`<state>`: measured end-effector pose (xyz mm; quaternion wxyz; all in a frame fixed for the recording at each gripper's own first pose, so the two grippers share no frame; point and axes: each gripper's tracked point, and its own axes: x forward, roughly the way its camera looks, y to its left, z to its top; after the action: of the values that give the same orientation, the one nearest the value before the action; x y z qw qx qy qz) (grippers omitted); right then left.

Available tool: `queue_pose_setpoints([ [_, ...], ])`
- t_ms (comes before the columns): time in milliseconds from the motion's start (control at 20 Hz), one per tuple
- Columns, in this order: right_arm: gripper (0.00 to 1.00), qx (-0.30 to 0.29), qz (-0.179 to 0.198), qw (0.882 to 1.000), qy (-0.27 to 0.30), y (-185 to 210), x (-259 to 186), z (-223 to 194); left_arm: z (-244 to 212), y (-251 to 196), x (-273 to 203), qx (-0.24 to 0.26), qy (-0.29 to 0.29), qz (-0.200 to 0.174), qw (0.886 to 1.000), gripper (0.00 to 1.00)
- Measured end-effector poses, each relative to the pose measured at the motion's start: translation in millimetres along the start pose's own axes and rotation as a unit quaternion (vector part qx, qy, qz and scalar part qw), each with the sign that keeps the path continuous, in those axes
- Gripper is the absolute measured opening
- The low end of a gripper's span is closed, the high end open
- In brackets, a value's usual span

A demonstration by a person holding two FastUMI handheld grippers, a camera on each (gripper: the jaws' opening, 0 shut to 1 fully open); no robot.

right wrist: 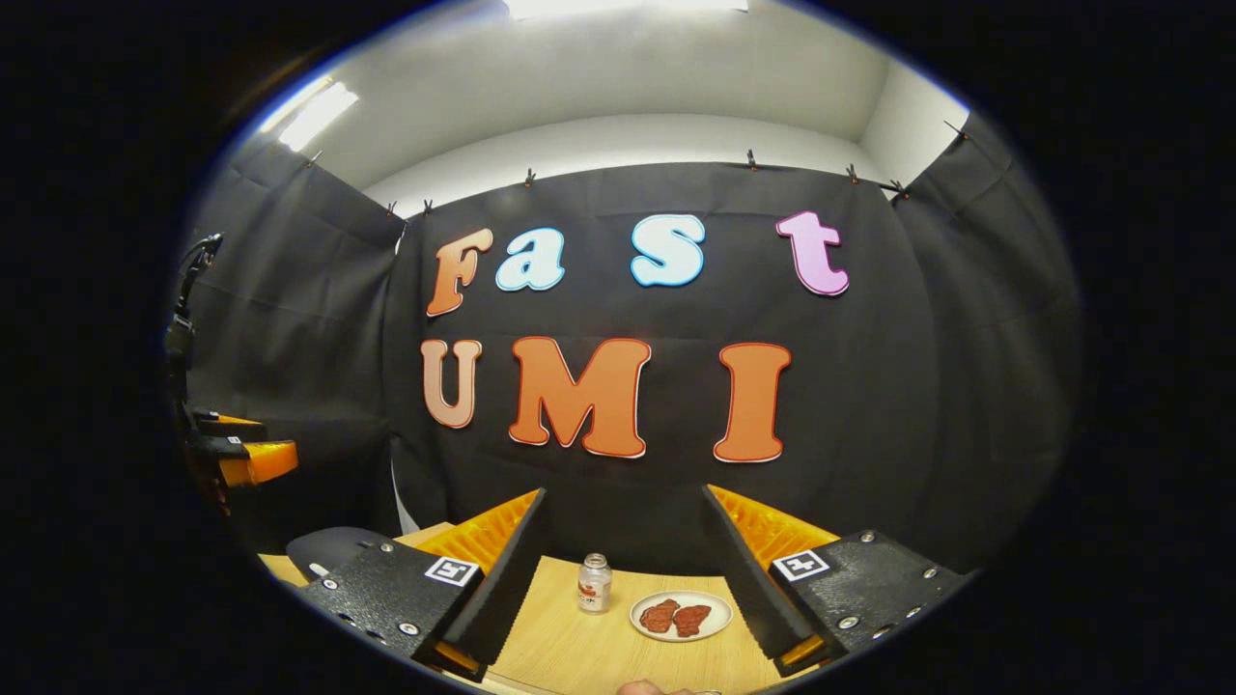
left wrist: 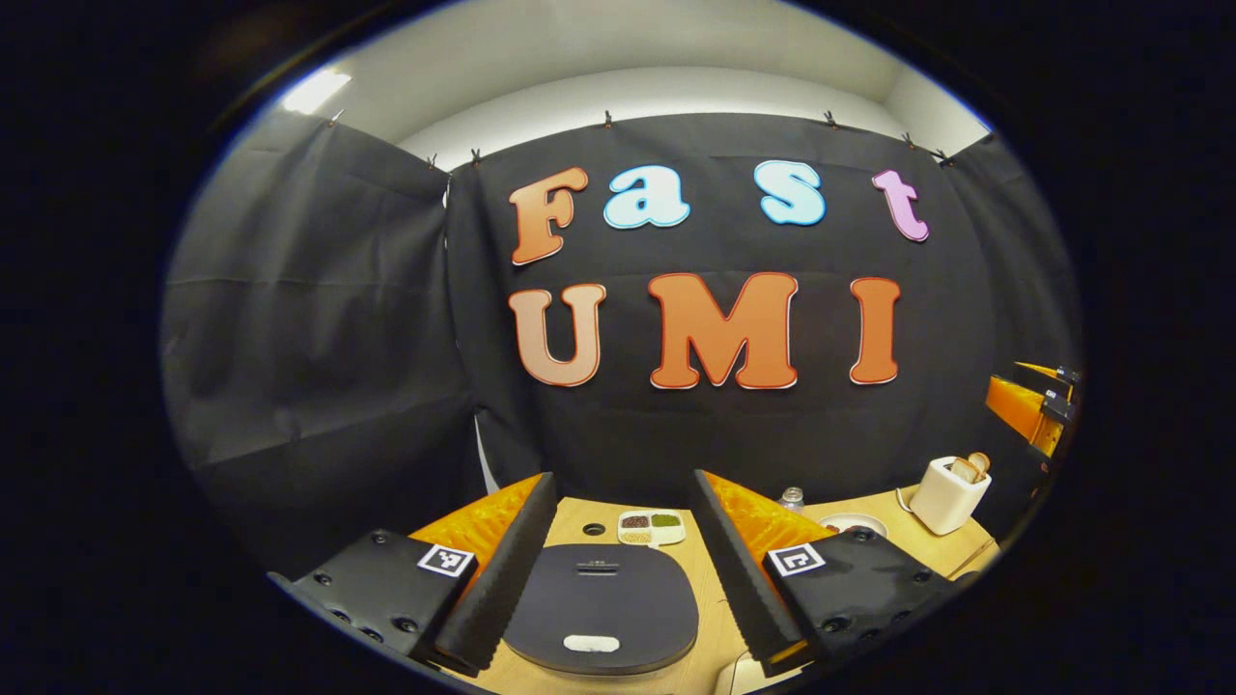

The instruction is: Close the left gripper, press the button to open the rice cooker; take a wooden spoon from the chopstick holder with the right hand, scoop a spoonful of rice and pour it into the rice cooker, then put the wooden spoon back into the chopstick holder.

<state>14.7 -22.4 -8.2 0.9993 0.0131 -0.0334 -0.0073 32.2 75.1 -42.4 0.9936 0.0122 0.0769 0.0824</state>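
Wooden table (left wrist: 715,618), left claw (left wrist: 613,569) spread above rice cooker (left wrist: 601,608), right claw (right wrist: 618,569) spread.

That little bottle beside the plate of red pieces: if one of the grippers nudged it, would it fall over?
Probably it would tip fairly easily. The bottle stands upright on the wooden table, taller than it is wide. Once down, its round body would likely roll, perhaps toward the plate close beside it. It looks small, so probably light.
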Motion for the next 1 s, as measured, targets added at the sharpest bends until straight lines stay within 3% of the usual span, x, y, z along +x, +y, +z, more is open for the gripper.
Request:
queue_pose_setpoints([
  [150, 0.95, 0.001, -0.006, 1.0, 0.005, -5.8, -0.8, -4.9, -14.1, 17.3, 9.4, -0.015, 0.03, 0.009, 0.999, 0.76],
  [200, 0.95, 0.0, -0.009, 1.0, 0.006, -8.5, -0.7, -6.3, -19.2, 21.2, 10.1, -0.022, 0.039, 0.011, 0.999, 0.6],
  [250, 0.95, -0.002, -0.011, 1.0, 0.008, -11.6, -2.0, -8.1, -23.2, 26.3, 12.3, -0.027, 0.048, 0.015, 0.998, 0.52],
  [300, 0.95, -0.004, -0.014, 1.0, 0.01, -14.1, -2.6, -9.8, -27.4, 31.4, 14.6, -0.03, 0.061, 0.025, 0.997, 0.37],
  [400, 0.95, -0.007, -0.019, 1.0, 0.012, -17.4, -3.2, -12.0, -39.6, 28.0, 18.0, -0.033, 0.091, 0.013, 0.995, 0.08],
  [500, 0.95, -0.011, -0.023, 1.0, 0.014, -21.4, -5.2, -14.9, -59.2, 29.2, 23.9, -0.033, 0.131, 0.015, 0.991, 0.05],
  [650, 0.95, -0.017, -0.029, 0.999, 0.017, -24.9, -5.6, -17.9, -83.8, 29.3, 26.3, -0.04, 0.201, 0.001, 0.979, 0.08],
  [700, 1.0, -0.019, -0.032, 0.999, 0.02, -26.4, -5.8, -19.4, -91.0, 32.5, 28.2, -0.04, 0.224, 0.004, 0.974, 0.05],
  [750, 0.95, -0.021, -0.036, 0.999, 0.025, -28.4, -6.7, -24.3, -102.5, 34.9, 29.5, -0.041, 0.251, 0.005, 0.967, 0.05],
  [850, 1.0, -0.025, -0.042, 0.998, 0.037, -33.1, -9.7, -32.7, -132.7, 40.7, 25.9, -0.035, 0.322, 0.008, 0.946, 0.05],
  [900, 0.95, -0.025, -0.044, 0.998, 0.04, -35.8, -12.5, -36.0, -143.8, 37.8, 27.7, -0.048, 0.345, -0.001, 0.937, 0.05],
  [1000, 0.95, -0.026, -0.051, 0.997, 0.045, -42.4, -14.3, -39.6, -162.1, 29.8, 30.8, -0.083, 0.384, -0.016, 0.92, 0.05],
])
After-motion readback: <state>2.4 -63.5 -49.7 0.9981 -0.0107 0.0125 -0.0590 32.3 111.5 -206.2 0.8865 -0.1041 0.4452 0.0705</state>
